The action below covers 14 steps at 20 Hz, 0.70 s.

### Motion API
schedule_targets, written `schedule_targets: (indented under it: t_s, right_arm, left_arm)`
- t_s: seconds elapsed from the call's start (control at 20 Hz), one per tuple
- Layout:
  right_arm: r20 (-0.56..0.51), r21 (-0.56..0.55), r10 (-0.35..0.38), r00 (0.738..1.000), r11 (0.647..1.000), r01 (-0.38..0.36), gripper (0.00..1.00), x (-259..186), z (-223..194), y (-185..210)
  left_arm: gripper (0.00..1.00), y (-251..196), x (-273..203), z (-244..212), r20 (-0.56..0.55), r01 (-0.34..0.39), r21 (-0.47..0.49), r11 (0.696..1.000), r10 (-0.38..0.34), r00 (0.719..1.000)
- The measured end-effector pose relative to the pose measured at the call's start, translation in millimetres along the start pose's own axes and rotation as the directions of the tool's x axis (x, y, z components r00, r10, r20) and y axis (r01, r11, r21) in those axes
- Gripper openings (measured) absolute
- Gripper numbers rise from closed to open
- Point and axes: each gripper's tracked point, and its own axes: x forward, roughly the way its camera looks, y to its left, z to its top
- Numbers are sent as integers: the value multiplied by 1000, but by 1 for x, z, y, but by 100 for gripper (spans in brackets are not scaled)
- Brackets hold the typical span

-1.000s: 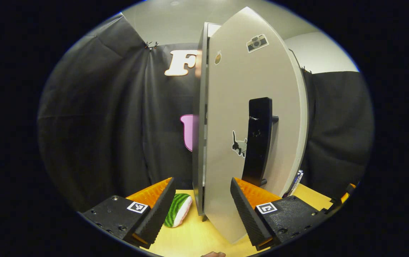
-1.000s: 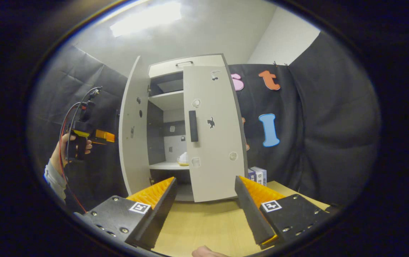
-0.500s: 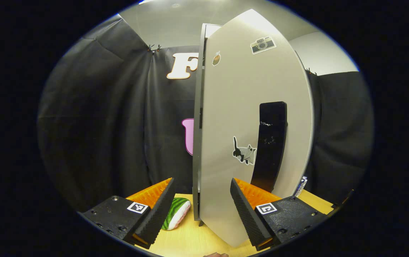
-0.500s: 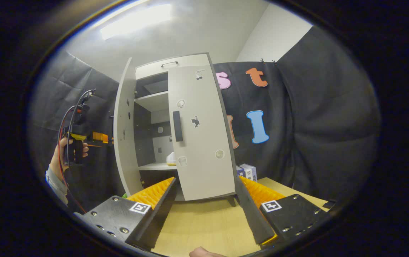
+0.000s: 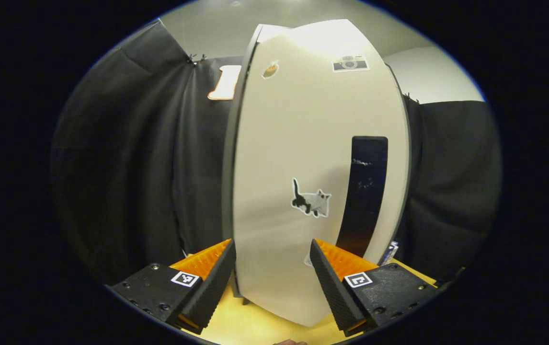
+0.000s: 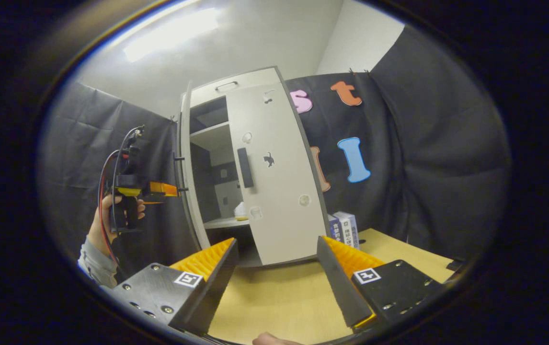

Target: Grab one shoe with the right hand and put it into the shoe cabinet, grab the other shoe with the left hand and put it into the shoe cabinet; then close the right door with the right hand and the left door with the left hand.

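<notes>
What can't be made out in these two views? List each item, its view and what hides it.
- Shoes: in the right gripper view the right door covers much of the cabinet; one pale item on the shelf is too small to identify.
- Cabinet interior: in the left gripper view the left door blocks it.
- Left gripper: in the right gripper view, whether it touches the left door's edge is too small to tell.

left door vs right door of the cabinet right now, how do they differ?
The left door stands swung out, seen nearly edge-on in the right gripper view, with the left gripper at its outer face; the right door looks nearly shut, with no gripper on it. A gap between the doors shows shelves and a shoe. Both are pale with a dark vertical handle and stickers.
</notes>
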Motion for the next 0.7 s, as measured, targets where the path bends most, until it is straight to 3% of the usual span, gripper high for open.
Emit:
schedule_targets:
  t_s: [0.1,0.15,0.2,0.5,0.7]
  right_arm:
    - [1,-5,-11,1000,1000,11,98,-1,1,-3]
    - [2,-5,-18,1000,1000,18,98,-2,2,-5]
    - [4,-3,-25,1000,1000,25,98,-2,4,-6]
    - [13,15,-60,998,998,60,98,-2,11,-10]
    - [11,1,-64,998,998,64,98,0,10,-9]
  left_arm:
    - [95,-2,-21,-7,-19,24,-16,1000,-25,1000]
    - [90,2,-35,-9,-16,21,-5,1000,-21,1000]
    - [95,5,-47,-9,-5,11,16,1000,-11,1000]
    - [95,6,-76,-9,54,-55,121,991,49,997]
    - [94,2,-115,-25,26,-51,97,994,49,998]
